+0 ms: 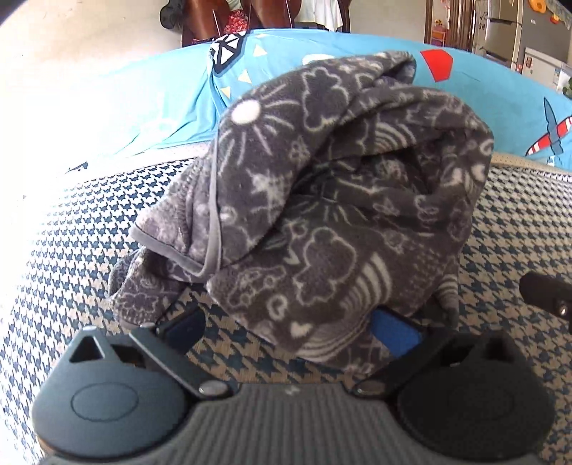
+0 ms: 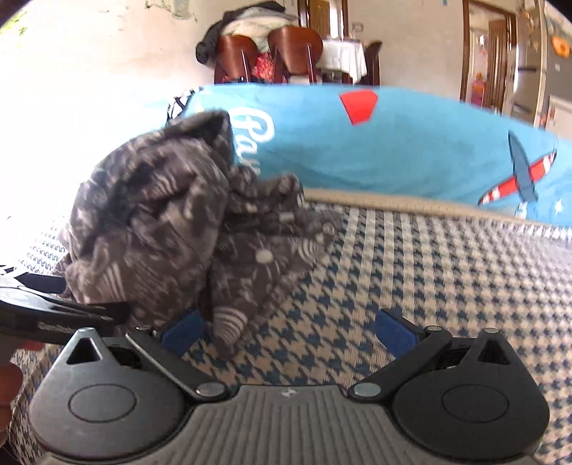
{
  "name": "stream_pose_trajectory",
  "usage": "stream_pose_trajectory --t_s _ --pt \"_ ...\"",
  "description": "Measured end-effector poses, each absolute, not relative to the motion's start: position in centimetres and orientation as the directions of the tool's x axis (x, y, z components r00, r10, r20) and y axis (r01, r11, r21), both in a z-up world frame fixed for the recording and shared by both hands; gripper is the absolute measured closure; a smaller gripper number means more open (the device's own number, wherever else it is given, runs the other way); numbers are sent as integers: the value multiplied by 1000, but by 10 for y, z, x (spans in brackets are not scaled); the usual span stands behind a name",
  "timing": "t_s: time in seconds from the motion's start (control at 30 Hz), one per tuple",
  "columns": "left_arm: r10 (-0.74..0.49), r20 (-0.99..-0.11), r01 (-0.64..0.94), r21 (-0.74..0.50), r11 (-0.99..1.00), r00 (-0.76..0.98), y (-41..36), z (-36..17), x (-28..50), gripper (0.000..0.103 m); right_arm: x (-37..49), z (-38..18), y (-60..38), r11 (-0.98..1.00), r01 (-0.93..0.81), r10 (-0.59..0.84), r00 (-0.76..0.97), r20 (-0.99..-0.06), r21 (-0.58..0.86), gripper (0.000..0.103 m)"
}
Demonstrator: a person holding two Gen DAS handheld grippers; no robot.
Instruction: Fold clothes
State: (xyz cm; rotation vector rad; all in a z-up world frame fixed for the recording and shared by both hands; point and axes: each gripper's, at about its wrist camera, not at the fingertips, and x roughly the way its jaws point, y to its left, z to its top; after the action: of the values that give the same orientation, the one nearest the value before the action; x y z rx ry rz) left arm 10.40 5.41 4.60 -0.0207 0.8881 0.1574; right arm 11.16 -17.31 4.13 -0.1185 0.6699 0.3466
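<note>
A crumpled grey fleece garment (image 1: 321,200) with white cloud and sun drawings lies in a heap on a blue-and-cream houndstooth surface (image 1: 89,229). My left gripper (image 1: 286,329) is open and low at the heap's near edge; a fold of the fleece sags between its fingers and covers part of the right blue pad (image 1: 393,334). In the right wrist view the same garment (image 2: 161,221) sits to the left. My right gripper (image 2: 287,332) is open, its left blue pad (image 2: 182,332) touching the fleece's lower edge and its right pad over bare fabric.
A bright blue quilt (image 2: 393,150) with aeroplane and red shapes lies bunched behind the garment. The left gripper's black finger (image 2: 71,314) shows at the right view's left edge. Wooden chairs (image 2: 271,53) draped with clothes and a fridge (image 1: 507,32) stand further back.
</note>
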Motion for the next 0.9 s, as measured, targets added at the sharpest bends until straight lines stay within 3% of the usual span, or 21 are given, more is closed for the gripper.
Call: stream_pose_trajectory --t_s 0.2,0.53,0.9 --pt "134 -731 -130 63 990 669 47 62 97 0 107 69 -166 947 -315 220 792 -570 -71 0" --pt "109 -691 -90 63 994 715 34 79 82 0 103 95 -190 978 -207 187 834 -519 19 0" --pt "81 -684 -51 63 997 725 32 83 68 0 86 84 -191 988 -151 138 821 -554 22 0"
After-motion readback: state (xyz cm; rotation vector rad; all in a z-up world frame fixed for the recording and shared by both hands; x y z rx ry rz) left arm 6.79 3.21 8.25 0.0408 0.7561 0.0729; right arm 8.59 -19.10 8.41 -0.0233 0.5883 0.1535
